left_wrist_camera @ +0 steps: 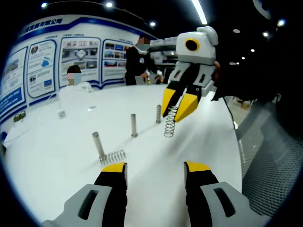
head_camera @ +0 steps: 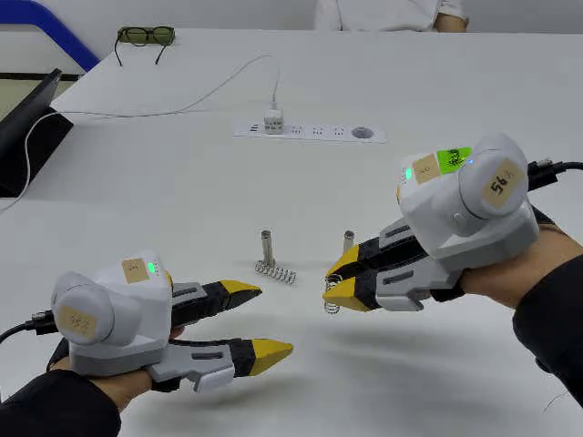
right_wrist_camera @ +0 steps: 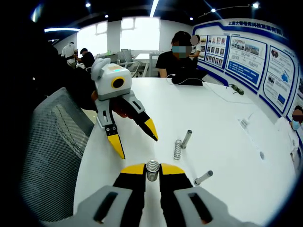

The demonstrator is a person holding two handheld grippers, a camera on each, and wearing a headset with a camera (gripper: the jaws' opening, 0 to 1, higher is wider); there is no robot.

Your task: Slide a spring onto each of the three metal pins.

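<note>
The right claw (head_camera: 326, 285) pinches a spring (head_camera: 332, 300) over the bench (head_camera: 182, 182), near the right pin (head_camera: 348, 241). A loose spring (head_camera: 275, 270) lies at the foot of the left pin (head_camera: 268, 248). The left claw (head_camera: 273, 319) is spread and empty. The step appears to be threading; next, the held spring likely needs aligning above a pin's top.

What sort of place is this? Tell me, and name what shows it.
Probably an office showroom or meeting area: wall display boards, a long white table carrying a power strip, and a mesh chair.
</note>
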